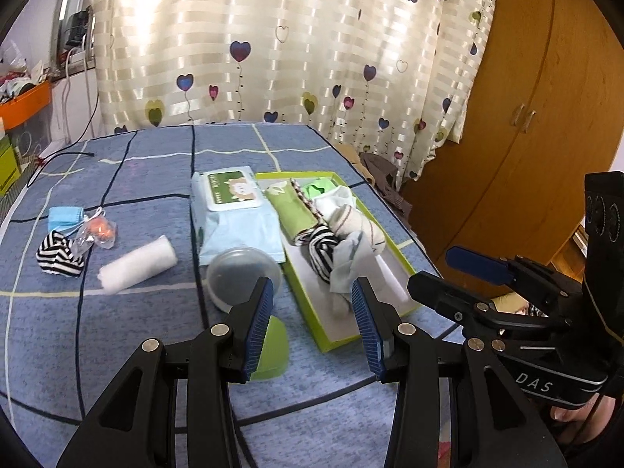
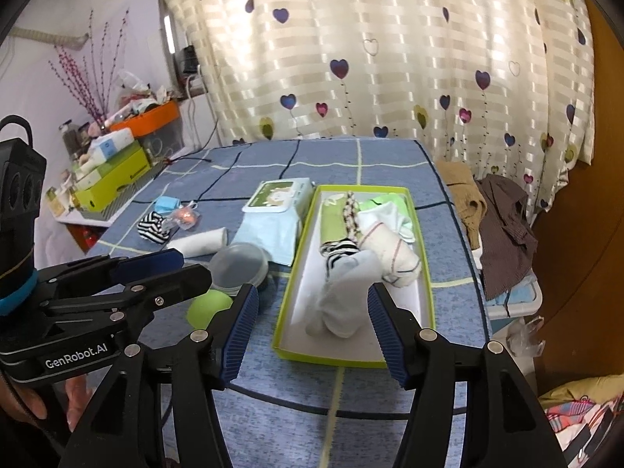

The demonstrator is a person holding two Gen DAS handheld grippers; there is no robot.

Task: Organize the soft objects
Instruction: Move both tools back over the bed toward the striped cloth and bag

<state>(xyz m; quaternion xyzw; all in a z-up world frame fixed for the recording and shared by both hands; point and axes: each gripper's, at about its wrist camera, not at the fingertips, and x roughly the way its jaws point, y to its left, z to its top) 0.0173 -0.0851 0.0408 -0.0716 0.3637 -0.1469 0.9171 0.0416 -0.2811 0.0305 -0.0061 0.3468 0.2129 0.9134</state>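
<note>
A green-rimmed tray (image 1: 405, 269) (image 2: 286, 304) on the blue checked cloth holds a green roll (image 1: 292, 210), a cream sock bundle (image 2: 390, 245), a striped sock (image 1: 321, 247) and a pale blue sock (image 2: 343, 292). Left of it lie a white roll (image 1: 136, 265) (image 2: 199, 243), a striped sock ball (image 1: 58, 253) (image 2: 154, 226) and a light blue folded cloth (image 1: 64, 216). My left gripper (image 1: 312, 292) is open and empty above the tray's near end. My right gripper (image 2: 312, 300) is open and empty above the pale blue sock.
A wet wipes pack (image 1: 230, 214) (image 2: 273, 210), a clear round container (image 1: 241, 273) and a green lid (image 1: 273, 347) (image 2: 208, 306) sit beside the tray. A small plastic bag with an orange item (image 1: 99, 230) lies at left. Clothes (image 2: 503, 226) hang off the table's right edge.
</note>
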